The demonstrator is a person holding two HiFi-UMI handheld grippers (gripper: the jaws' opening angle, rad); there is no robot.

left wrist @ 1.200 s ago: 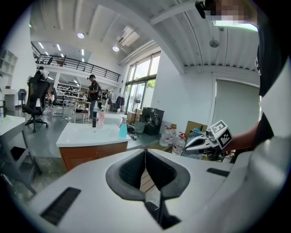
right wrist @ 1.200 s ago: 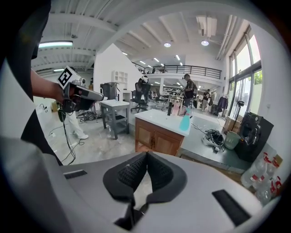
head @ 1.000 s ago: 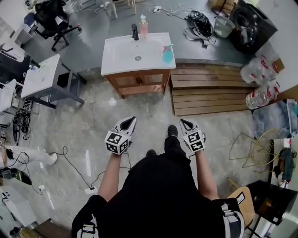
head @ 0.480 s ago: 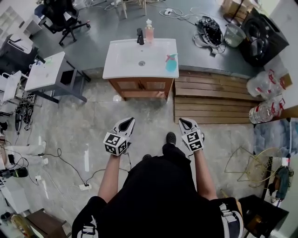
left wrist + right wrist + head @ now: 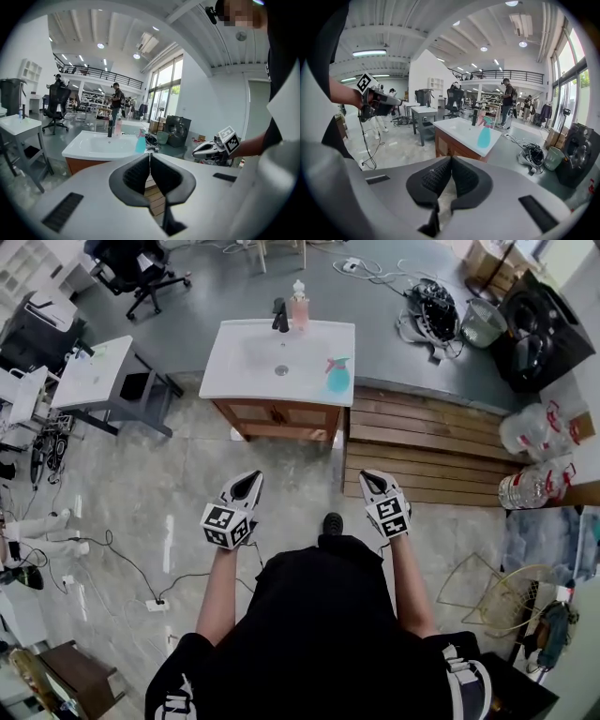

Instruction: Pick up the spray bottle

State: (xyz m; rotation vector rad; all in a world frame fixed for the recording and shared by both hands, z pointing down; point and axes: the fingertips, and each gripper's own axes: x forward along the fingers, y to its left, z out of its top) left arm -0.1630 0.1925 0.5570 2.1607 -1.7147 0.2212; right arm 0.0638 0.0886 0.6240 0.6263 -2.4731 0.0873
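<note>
At left, the left gripper [image 5: 249, 478] has its jaws pressed together with nothing between them. Ahead, across bare tiled floor [image 5: 187, 474], stands the white sink top [image 5: 246, 367]. The spray bottle [image 5: 337, 376] is upright near its right front corner, close to the edge, well apart from both grippers and ahead between them. Right gripper [image 5: 367, 476]: jaws also together, empty. Wooden decking [image 5: 422, 442] lies right of the sink top. Count: two grippers, one spray bottle, one pink soap bottle [image 5: 299, 306], one black tap [image 5: 279, 313].
</note>
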